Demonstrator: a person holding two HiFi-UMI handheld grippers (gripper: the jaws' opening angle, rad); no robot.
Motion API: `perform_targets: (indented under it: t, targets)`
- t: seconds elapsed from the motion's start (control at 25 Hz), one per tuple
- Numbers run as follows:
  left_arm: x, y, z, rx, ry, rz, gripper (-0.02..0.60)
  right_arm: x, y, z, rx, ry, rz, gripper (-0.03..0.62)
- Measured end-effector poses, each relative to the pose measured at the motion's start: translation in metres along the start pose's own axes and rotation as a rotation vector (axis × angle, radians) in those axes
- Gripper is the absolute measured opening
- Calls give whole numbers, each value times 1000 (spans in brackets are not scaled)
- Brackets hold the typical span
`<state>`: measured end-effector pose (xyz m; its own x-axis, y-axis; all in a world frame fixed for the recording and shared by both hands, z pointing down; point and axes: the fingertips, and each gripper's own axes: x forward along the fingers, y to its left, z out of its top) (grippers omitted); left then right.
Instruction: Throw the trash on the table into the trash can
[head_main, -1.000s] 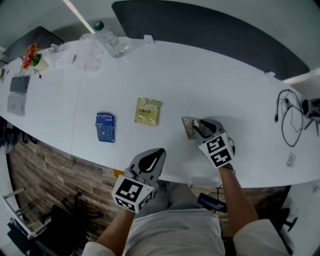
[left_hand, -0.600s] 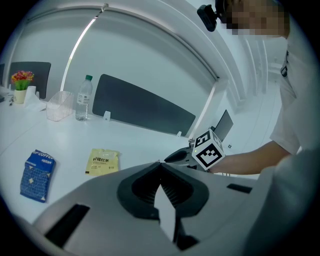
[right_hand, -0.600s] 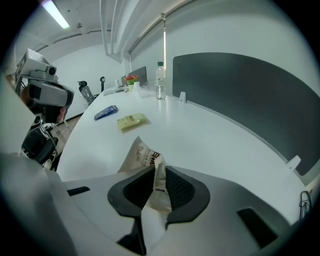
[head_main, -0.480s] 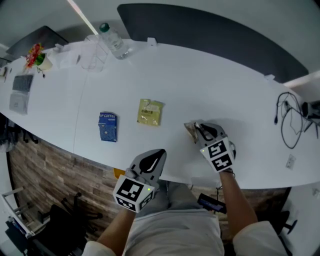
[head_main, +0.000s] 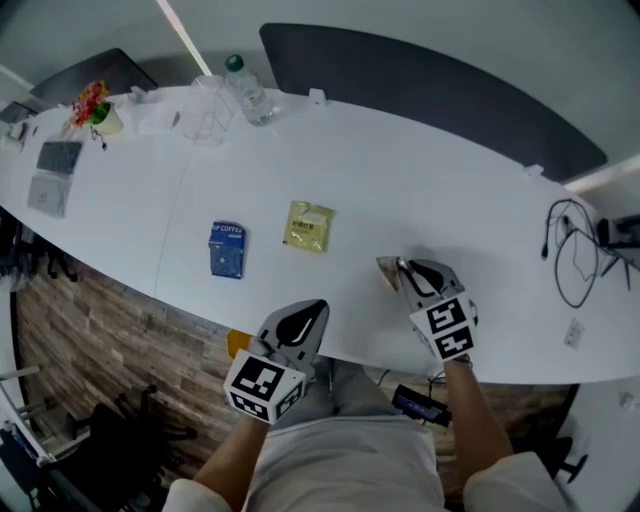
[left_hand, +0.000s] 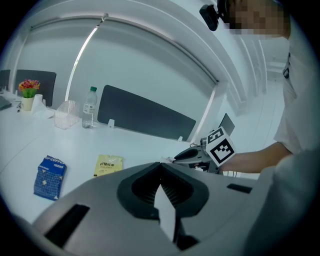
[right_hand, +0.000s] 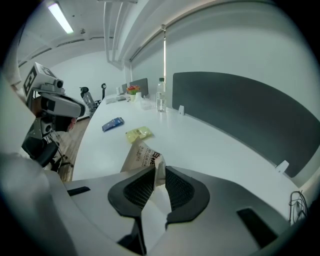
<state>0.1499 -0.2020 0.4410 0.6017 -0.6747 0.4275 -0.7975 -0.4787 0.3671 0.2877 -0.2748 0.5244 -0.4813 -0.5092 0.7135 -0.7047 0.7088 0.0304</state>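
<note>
My right gripper (head_main: 405, 268) is shut on a crumpled beige snack wrapper (head_main: 387, 272) and holds it just above the white table (head_main: 420, 180). Its jaws have just been closing, and the wrapper (right_hand: 142, 156) sticks out between the pads of that gripper (right_hand: 159, 172). A blue coffee packet (head_main: 227, 248) and a yellow packet (head_main: 307, 226) lie flat further left on the table. My left gripper (head_main: 303, 322) hovers at the table's near edge, shut on nothing (left_hand: 161, 167). No trash can shows clearly.
At the table's far left stand a water bottle (head_main: 247, 92), a clear container (head_main: 205, 110) and a small flower pot (head_main: 95, 108). Cables (head_main: 568, 250) lie at the right end. A dark screen (head_main: 430, 90) runs behind the table. A yellow thing (head_main: 236, 343) sits below the near edge.
The right gripper has closed on the wrapper and lifted it off the table. The left gripper has barely shifted.
</note>
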Motion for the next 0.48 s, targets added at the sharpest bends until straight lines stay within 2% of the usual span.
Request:
perform_targets:
  t: [0.28,0.48]
  targets:
    - [-26,1,7,-3,-65,81,3,-20,23,13,-26,-34,46,81]
    - [-54,4,6,-22,-112,166,3,-16,51,23,-86,-48,125,81]
